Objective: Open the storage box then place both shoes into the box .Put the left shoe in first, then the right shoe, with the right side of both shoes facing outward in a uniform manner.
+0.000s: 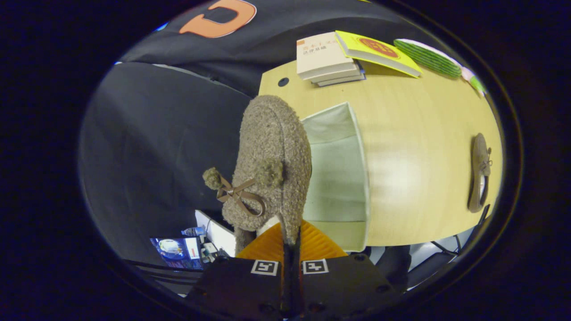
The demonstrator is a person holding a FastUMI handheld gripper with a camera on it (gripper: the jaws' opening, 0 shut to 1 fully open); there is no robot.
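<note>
On the far left, low down, there is a small pile of clutter [187, 249] on the floor, with a little bottle and some bright printed packs. Behind it hangs the dark cloth wall [156, 147].

Next comes the fuzzy brown shoe [272, 165]. It stands up on end in front of the camera, with its toe pointing away from the gripper. It has a thin brown bow [238, 196] with two fluffy pom-poms on it. The gripper [292, 243] holds the shoe at its near end. The two fingers are squeezed close together and pinch the edge of the shoe between them.

Just to the right of the shoe is the storage box [343, 174]. It is open, and the pale cloth inside shows. The held shoe is right beside the box's left edge and covers part of it. I cannot tell if the shoe touches the box.

The box sits on a light wooden table [415, 156]. At the far side of the table is a stack of books [330, 58], with a yellow book [377, 51] lying next to it. A green striped thing [428, 58] lies further right.

On the right side of the table, well apart from the box, lies the second shoe [480, 174]. It is brown too, with a small bow.
</note>
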